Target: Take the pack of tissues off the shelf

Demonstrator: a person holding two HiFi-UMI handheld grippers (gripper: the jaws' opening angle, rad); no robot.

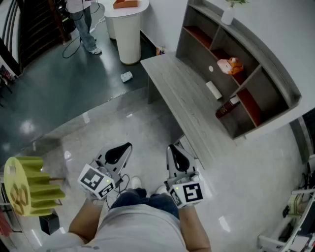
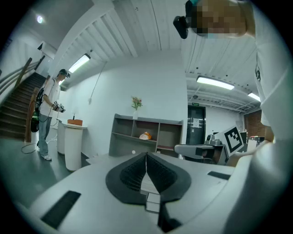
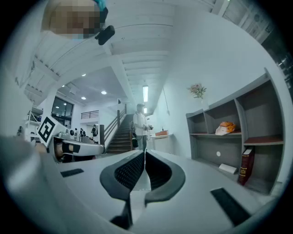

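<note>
The pack of tissues (image 1: 230,65), orange and white, lies in a middle compartment of the grey shelf (image 1: 268,81) that stands on the grey desk (image 1: 177,93). It also shows small in the left gripper view (image 2: 145,135) and in the right gripper view (image 3: 224,128). Both grippers are held low by the person's waist, well short of the desk. My left gripper (image 1: 124,148) is shut with nothing between its jaws (image 2: 146,157). My right gripper (image 1: 176,150) is likewise shut and empty (image 3: 144,155).
A dark red book (image 1: 227,107) leans in the lower compartment, and a small white box (image 1: 213,89) lies on the desk. A vase (image 1: 229,12) tops the shelf. A white round pedestal (image 1: 127,29) and a person (image 1: 81,19) stand far off; a yellow rack (image 1: 27,187) is at left.
</note>
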